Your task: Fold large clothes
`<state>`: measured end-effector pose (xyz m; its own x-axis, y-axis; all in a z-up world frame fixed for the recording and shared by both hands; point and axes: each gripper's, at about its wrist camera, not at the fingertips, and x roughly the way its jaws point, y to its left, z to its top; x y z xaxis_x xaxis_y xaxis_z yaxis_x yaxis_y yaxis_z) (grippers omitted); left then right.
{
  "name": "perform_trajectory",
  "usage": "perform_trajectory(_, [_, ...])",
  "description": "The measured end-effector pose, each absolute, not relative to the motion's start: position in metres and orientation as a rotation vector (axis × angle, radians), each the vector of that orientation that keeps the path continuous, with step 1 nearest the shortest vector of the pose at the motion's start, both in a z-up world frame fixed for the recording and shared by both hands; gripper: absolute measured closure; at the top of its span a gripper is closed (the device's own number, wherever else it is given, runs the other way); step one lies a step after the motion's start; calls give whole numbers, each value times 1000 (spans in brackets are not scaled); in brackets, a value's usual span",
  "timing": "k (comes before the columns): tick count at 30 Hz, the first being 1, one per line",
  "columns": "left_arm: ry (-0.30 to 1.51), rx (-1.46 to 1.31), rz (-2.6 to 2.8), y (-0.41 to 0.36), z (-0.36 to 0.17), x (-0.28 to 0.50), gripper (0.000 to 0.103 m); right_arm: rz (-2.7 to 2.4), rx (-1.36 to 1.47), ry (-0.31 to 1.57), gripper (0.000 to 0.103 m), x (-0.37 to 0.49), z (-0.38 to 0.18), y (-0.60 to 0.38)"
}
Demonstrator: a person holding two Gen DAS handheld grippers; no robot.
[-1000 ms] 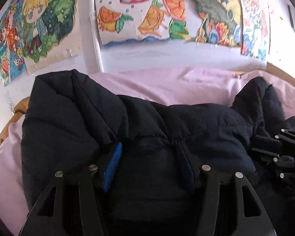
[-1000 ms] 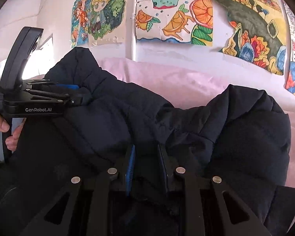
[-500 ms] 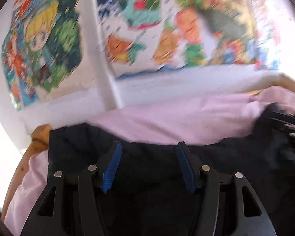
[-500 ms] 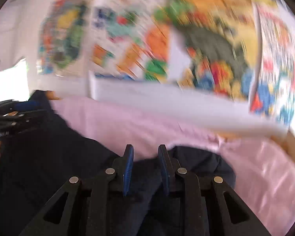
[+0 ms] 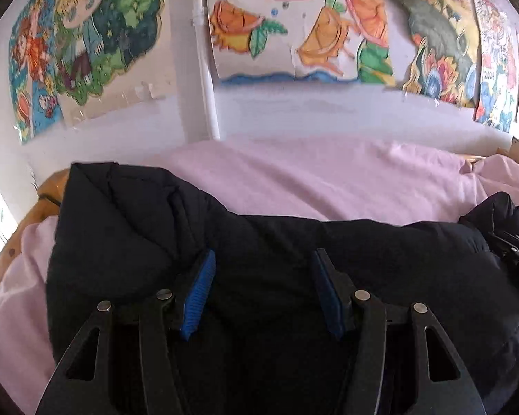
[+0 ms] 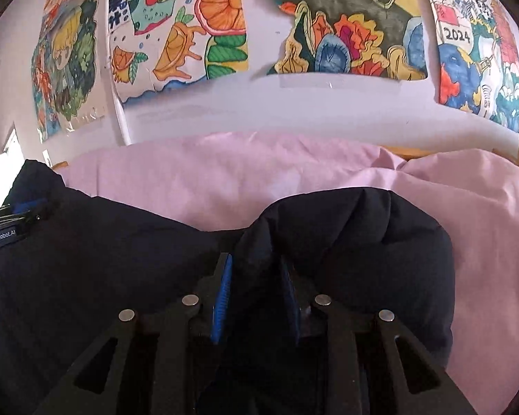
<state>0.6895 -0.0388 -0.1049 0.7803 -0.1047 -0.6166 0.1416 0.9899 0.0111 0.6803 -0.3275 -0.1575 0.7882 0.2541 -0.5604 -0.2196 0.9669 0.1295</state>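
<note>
On the bed: a dark puffy jacket point(image 5: 276, 276) is lying across a pink sheet point(image 5: 328, 180), its far edge bunched into soft rolls below a wall of posters point(image 5: 86, 41).

Left side: the left gripper point(image 5: 261, 290) is sitting over the jacket with its jaws spread wide; the blue pads point(image 5: 199, 294) are resting against the fabric at either side, and no fold is showing pinched between them.

Middle: the jacket is looking quilted, thick and airy, matte rather than glossy, with rounded ridges where it is heaped.

Right side: the right gripper point(image 6: 254, 290) is standing narrow, pinching a raised fold of the jacket point(image 6: 346, 242) between its blue pads point(image 6: 221, 294).

Handling: likely light for its bulk, soft and springy, so folds are probably going to puff back open; the shell may be slippery.

Where to hold: seams, hem or a thick gathered ridge are looking safer than a flat single layer.

Bedding: the sheet is looking thin, smooth and lightly creased, draping over a wooden bed frame point(image 5: 34, 214).
</note>
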Motion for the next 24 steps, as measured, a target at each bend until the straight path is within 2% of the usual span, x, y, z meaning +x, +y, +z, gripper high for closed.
perform_trajectory(3, [589,16,-190,-31,-86,670,50,274,86,550,76,663,-137,-335])
perform_trajectory(6, [544,12,-304,-38,-70,644,39,362,54,501,73,638,-116,-325])
perform_trajectory(8, [554,96,-367,-52,-70,625,37,433,14,503,49,622,-112,-314])
perform_trajectory(12, [638,335,-333,-79,-99,608,36,467,-160,561,40,598,-125,-283])
perform_trajectory(13, [664,336,-325,-79,-103,609,34,458,-179,582,34,598,-130,-280])
perform_trajectory(16, [765,212,-325,-67,-113,626,24,459,-108,688,25,611,-150,-285])
perform_trajectory(19, [794,159,-341,-61,-112,630,24,469,-85,719,22,615,-154,-287])
perform_trajectory(24, [812,101,-346,-55,-89,607,22,457,-79,736,21,593,-126,-293])
